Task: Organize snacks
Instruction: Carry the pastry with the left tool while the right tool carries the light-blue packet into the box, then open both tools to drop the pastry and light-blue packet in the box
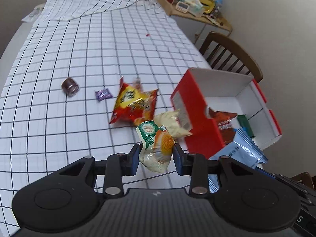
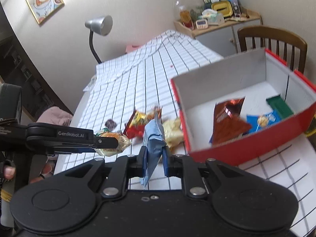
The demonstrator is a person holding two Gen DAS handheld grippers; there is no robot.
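Left wrist view. The left gripper [image 1: 156,154] has its jaws closed on a green-and-white snack packet [image 1: 156,148], pinched across its lower half, the printed top standing above the pads. The packet hangs clear of the checked tablecloth [image 1: 79,59]. Ahead on the cloth lie a red-and-yellow chip bag [image 1: 134,104], a pale yellow packet [image 1: 173,124] touching the box wall, a small purple candy [image 1: 103,94] and a dark round wrapped sweet [image 1: 70,86]. The red box [image 1: 189,118] stands to the right, already holding a brown packet [image 1: 223,118] and a green bar [image 1: 244,124]. A light blue packet [image 1: 239,150] shows just beside the box's near corner.

Right wrist view. The right gripper [image 2: 155,158] is clamped on the light blue packet [image 2: 154,138], gripped through its crumpled middle, with one end hanging below the pads. The red box [image 2: 246,148] lies just to the right, its interior open from above. The left gripper [image 2: 110,141] enters from the left with its packet.

Handling. Both packets appear light, soft and air-filled; the film is probably slippery and the contents crushable. Grip a flat sealed edge or a gathered fold, with moderate pressure. Release low over the box floor.
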